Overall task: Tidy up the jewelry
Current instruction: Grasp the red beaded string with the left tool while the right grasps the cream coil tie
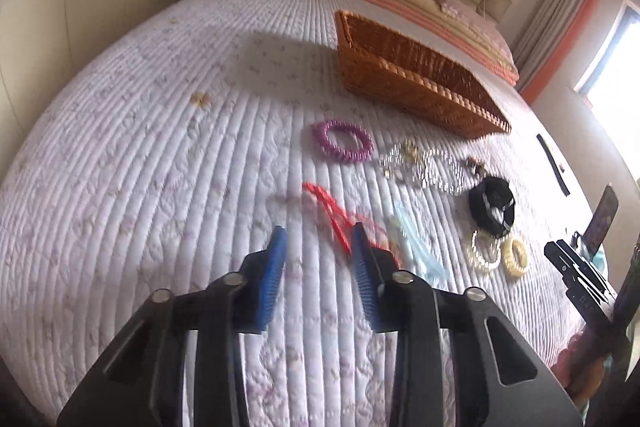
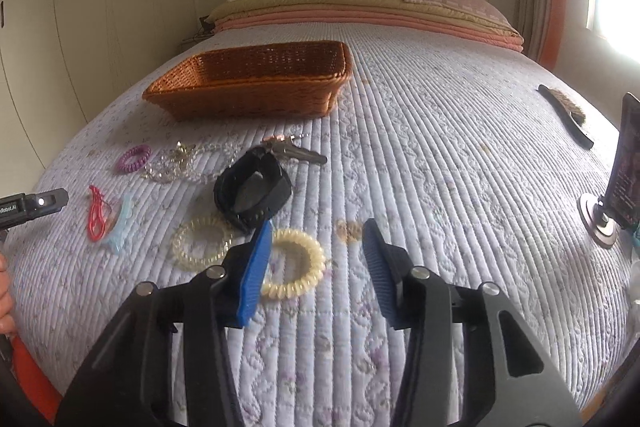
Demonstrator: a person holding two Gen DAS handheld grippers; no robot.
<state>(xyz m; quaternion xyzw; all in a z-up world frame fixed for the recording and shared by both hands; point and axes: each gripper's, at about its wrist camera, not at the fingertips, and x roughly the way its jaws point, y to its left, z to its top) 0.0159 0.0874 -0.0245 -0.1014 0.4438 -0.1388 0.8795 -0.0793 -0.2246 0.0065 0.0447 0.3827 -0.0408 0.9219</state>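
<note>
Your left gripper [image 1: 318, 239] has its jaws apart around nothing; the red cord [image 1: 334, 215] lies just ahead, touching the right finger's tip in the frame, its long axis running from upper left to lower right. In the right wrist view, your right gripper [image 2: 316, 241] is likewise parted and empty, and the cream coil bracelet [image 2: 294, 263] lies flat beside its left finger, partly behind it. That hand is nearer the bracelet. The wicker basket [image 2: 248, 95], upper left of centre, looks empty.

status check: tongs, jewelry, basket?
Both tongs open, holding nothing. Jewelry, red piece included, loose on quilt. Basket empty, path clear.
</note>
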